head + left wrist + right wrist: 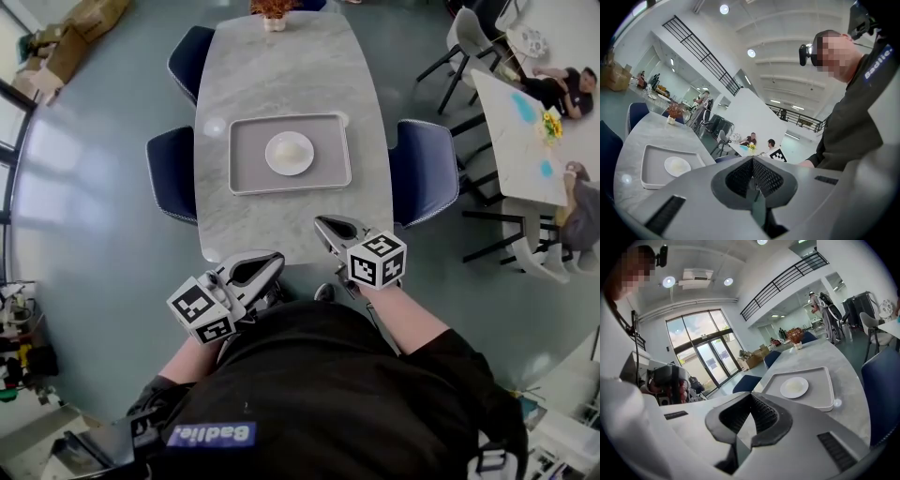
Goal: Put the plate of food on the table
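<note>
- One plate (289, 153) sat on one tray (246, 178), mid-desk (281, 75); its pale food was hard to make out.
- Left gripper (752, 161) and right gripper (750, 397) were both closed, empty.

Left gripper (274, 259), right gripper (322, 223): jaws closed.

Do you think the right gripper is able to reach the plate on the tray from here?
Probably yes: nothing stands between the right gripper and the plate, though its jaws are shut and must open.
</note>
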`<state>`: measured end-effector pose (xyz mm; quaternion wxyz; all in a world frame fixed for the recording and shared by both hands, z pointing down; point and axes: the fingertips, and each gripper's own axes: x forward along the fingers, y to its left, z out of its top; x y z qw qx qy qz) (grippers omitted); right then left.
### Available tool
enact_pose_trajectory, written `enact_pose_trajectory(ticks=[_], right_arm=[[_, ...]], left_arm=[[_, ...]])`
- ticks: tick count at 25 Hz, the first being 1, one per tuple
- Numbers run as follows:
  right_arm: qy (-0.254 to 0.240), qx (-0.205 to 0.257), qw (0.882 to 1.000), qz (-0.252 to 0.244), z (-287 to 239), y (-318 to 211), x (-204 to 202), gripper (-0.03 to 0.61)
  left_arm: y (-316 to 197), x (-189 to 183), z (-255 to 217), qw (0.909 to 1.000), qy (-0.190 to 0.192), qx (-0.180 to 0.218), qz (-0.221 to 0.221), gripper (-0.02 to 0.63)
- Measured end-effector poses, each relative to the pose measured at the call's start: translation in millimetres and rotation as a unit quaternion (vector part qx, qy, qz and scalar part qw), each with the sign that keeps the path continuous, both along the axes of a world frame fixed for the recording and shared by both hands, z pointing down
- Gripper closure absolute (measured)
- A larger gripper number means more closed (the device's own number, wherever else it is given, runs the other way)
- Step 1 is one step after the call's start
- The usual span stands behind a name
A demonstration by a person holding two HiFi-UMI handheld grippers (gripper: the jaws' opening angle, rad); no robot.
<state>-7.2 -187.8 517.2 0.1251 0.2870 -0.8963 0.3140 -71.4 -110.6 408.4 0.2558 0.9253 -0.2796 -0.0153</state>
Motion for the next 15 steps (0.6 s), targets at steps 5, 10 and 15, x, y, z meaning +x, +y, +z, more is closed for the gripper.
enact_pose_trajectory(ticks=[5,10,15], right_arm=[[-0.010,0.051,0.998,-0.031,-35.5,28.3,-4.4,0.566],[-0.009,0.105,0.993,-0.054,-64.9,48.0,-6.8,0.566],[-0.012,0.123,0.990,-0.064,-70.0,64.4,-8.1,0.567]], left_arm=[[8.1,4.9,-4.5,1.0000,0.000,0.006,0.006,0.607],[12.6,11.5,-8.8,0.9998,-0.002,0.011,0.016,0.607],[19.0,19.1,-8.1,0.9996,-0.004,0.015,0.025,0.607]])
